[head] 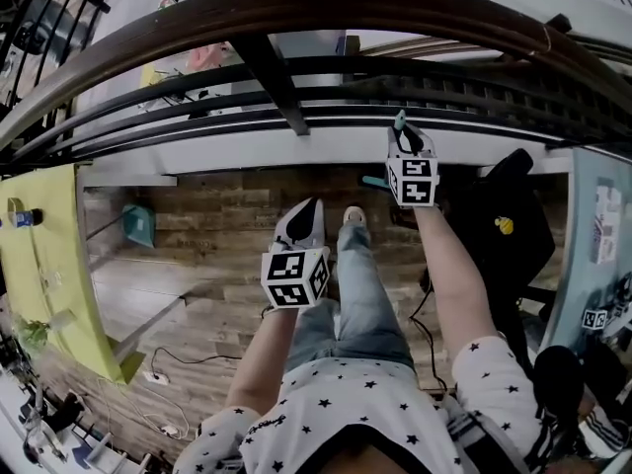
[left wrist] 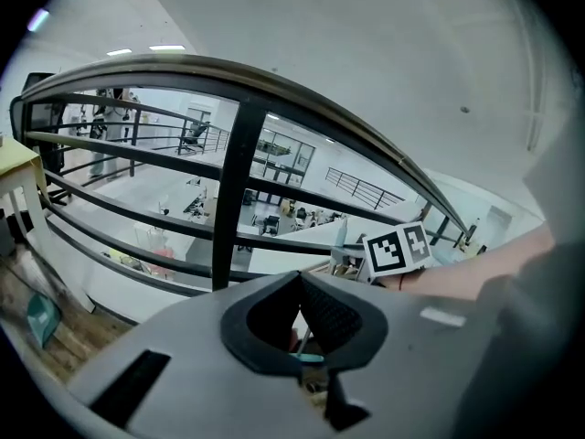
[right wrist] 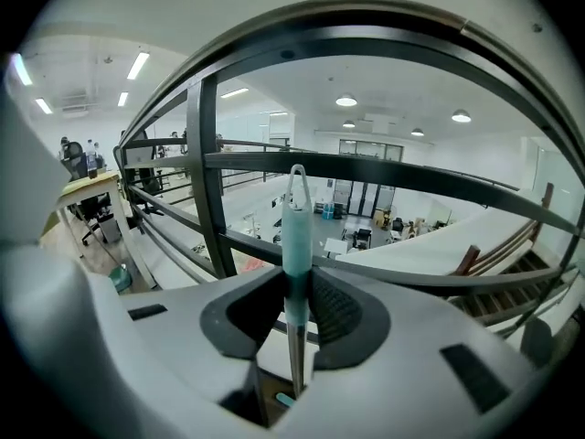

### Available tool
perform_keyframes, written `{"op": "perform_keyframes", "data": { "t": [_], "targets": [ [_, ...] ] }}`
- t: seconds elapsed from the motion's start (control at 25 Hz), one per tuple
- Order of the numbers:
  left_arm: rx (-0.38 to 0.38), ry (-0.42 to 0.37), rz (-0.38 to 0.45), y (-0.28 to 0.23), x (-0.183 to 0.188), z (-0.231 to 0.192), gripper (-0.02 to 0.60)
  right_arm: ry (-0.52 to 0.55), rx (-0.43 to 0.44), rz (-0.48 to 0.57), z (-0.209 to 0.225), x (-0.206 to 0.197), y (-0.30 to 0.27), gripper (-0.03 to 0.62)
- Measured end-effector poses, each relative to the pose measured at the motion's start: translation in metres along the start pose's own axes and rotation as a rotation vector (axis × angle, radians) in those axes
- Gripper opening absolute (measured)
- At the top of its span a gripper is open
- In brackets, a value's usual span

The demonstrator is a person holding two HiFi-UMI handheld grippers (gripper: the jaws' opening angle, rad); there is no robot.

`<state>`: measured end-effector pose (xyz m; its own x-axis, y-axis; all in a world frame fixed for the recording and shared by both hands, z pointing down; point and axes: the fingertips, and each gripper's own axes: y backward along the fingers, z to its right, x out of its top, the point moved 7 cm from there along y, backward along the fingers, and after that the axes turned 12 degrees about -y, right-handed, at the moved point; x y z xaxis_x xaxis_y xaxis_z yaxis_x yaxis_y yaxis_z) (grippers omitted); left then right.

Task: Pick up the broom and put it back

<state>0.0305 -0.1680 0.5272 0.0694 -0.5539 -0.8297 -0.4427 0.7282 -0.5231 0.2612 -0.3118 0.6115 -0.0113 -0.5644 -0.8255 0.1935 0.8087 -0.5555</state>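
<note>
The broom shows mainly as its thin handle with a teal grip [right wrist: 295, 231], standing upright between the jaws in the right gripper view. My right gripper [right wrist: 294, 291] is shut on that handle. In the head view this gripper [head: 403, 144] is raised close to the railing, the teal handle tip [head: 399, 119] poking above it. A teal part of the broom [head: 373, 181] shows just below it; the brush end is hidden. My left gripper [head: 308, 210] hangs lower over the person's legs. Its fingertips meet with nothing held [left wrist: 300, 278]. It looks toward the right gripper's marker cube [left wrist: 398, 249].
A dark railing [head: 296, 117] with a curved top rail [head: 316, 13] stands right in front. A teal dustpan [head: 139, 225] lies on the wooden floor at left, near a yellow-green table [head: 44, 265]. Black objects [head: 509, 225] stand at right. Cables [head: 173, 358] run across the floor.
</note>
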Motion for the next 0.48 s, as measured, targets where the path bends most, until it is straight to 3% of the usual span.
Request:
{"op": "perform_keyframes", "data": {
  "t": [0.48],
  "targets": [
    [-0.008,0.023,0.013,0.063,-0.007,-0.006,0.011,-0.032,-0.038,0.054,-0.028,0.001,0.073,0.077]
  ]
}}
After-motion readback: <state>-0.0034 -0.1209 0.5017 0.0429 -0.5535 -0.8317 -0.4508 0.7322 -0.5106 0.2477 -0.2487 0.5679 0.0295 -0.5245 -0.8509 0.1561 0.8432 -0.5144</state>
